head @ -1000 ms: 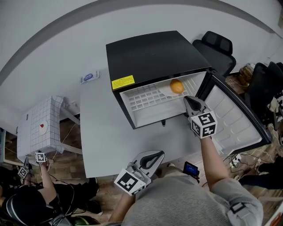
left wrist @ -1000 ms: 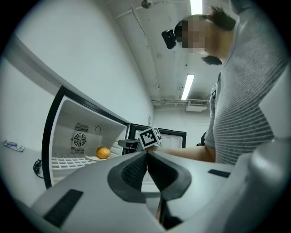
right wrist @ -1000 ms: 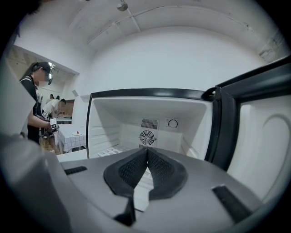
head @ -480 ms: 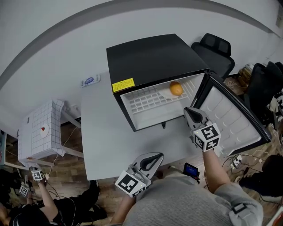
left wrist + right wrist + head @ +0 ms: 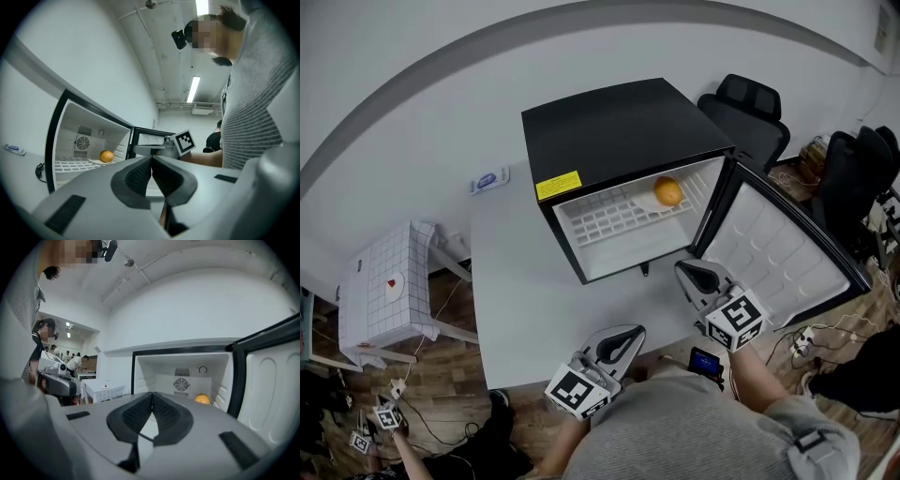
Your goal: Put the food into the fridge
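A black mini fridge (image 5: 619,131) stands on the grey table (image 5: 516,281) with its door (image 5: 778,262) swung open to the right. An orange (image 5: 667,191) rests on a small white plate on the fridge's wire shelf, at the back right; it also shows as the orange (image 5: 106,156) and the orange (image 5: 202,399) in the gripper views. My right gripper (image 5: 689,275) is shut and empty, hovering in front of the fridge opening near the door. My left gripper (image 5: 623,339) is shut and empty at the table's near edge.
A small blue-and-white packet (image 5: 487,180) lies on the table left of the fridge. Black office chairs (image 5: 750,112) stand behind and right of the fridge. A small table with a checked cloth (image 5: 389,286) is at the left, and a phone (image 5: 706,362) shows by my body.
My right gripper has drawn back from the fridge opening toward me and lower. The left gripper has stayed put. The person at the lower left has moved further out of view.
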The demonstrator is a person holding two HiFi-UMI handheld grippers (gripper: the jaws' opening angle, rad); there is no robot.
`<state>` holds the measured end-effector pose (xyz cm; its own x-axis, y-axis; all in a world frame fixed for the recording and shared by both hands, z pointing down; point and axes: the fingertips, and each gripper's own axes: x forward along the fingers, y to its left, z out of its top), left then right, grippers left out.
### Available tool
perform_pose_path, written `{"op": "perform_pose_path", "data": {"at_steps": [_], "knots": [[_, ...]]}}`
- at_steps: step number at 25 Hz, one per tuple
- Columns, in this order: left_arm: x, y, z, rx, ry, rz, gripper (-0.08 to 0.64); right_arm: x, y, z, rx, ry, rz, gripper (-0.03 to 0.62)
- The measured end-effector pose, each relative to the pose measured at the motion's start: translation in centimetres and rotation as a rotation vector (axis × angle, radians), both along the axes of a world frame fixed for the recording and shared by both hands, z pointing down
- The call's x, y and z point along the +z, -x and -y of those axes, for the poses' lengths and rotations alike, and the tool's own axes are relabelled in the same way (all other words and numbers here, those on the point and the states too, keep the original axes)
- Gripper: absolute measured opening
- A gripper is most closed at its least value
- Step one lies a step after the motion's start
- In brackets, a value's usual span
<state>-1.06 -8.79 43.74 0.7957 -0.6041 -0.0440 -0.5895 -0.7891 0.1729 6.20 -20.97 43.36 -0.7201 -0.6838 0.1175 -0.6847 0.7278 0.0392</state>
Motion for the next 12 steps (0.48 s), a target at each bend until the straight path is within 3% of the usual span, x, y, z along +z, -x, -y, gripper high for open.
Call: {"op": "perform_pose_path", "data": {"at_steps": [12], "knots": [[-0.3,-0.2,-1.0,0.011,-0.026,0.001,0.012,-1.4,0.4,-5.5,-0.031,0.020,0.106,0.012]]}}
